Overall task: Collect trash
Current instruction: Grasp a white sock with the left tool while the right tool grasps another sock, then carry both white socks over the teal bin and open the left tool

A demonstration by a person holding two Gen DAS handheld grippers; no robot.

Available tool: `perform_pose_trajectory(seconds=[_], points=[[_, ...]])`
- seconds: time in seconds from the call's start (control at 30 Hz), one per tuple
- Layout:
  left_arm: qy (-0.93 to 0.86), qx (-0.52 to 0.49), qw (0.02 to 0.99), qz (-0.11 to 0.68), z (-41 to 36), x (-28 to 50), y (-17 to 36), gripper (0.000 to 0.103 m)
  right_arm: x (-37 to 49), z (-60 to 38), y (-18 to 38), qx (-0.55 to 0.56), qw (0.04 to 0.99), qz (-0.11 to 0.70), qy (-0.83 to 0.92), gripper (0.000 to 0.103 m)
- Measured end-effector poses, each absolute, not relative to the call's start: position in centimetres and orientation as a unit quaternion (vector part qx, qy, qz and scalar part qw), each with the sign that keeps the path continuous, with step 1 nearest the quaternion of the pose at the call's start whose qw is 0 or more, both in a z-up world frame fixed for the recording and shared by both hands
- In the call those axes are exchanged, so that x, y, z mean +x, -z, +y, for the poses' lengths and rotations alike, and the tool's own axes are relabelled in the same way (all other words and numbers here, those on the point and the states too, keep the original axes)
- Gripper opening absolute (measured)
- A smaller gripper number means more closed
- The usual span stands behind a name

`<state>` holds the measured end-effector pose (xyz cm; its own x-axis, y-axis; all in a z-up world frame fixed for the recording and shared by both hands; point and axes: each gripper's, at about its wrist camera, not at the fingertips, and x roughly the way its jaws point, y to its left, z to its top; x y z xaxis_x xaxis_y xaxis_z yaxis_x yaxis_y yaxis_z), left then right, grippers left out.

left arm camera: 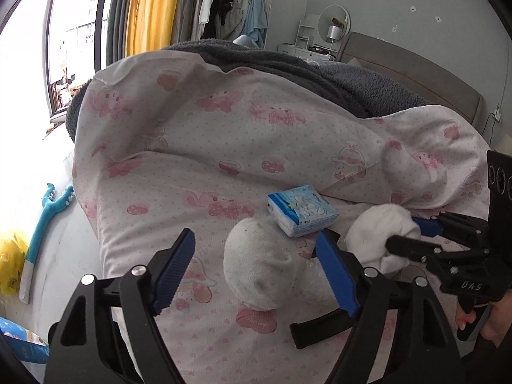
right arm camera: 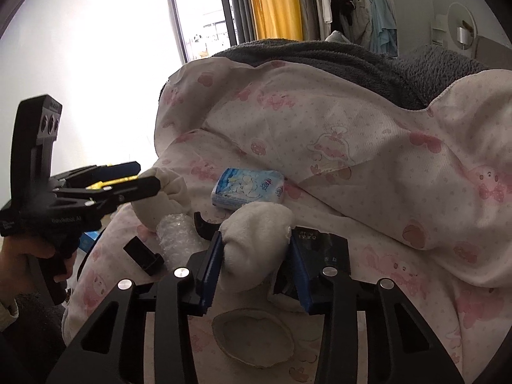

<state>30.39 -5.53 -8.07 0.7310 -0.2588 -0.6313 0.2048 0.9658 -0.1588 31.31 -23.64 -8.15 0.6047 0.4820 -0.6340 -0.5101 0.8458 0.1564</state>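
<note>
I'm closing my right hand-held gripper on a white sock; its blue pads are pressing both sides of the soft bundle, so I'm judging that grip as made. My left hand-held gripper is standing wide open, and a second white sock is lying between its fingers, touched by neither as far as I can tell. So the pickup step is in hand: one piece held, one waiting. Next I'm thinking the left needs to close on its sock squarely, since the fabric will squash and could slip out.

Just beyond both socks a blue-and-white tissue pack is resting on the quilt. Beside the left sock, a crumpled piece of clear bubble wrap is lying next to curved black plastic pieces, and a black wrapper is sitting under my right fingers.

All of it is lying on a bed covered by a pink cartoon-print quilt, with a grey fleece blanket heaped behind. Further out I'm seeing yellow curtains, hanging clothes and a round mirror.
</note>
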Motion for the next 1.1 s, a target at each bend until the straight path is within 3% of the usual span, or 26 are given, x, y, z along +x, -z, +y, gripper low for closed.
perform_pose_trajectory(seconds=[0.4,0.8,1.1], points=[[0.158,-0.07,0.91,0.376,-4.6,30.5,9.7,0.04,31.6,-22.9,5.2,0.011,0.907,0.316,-0.277,0.041],[0.141,-0.086,0.922,0.351,-0.9,28.7,7.8,0.039,31.6,-18.2,4.3,0.008,0.906,0.309,-0.289,0.041],[0.076,-0.059,0.922,0.376,2.9,27.9,7.8,0.039,31.5,-13.6,3.9,0.005,0.898,0.309,-0.314,0.041]])
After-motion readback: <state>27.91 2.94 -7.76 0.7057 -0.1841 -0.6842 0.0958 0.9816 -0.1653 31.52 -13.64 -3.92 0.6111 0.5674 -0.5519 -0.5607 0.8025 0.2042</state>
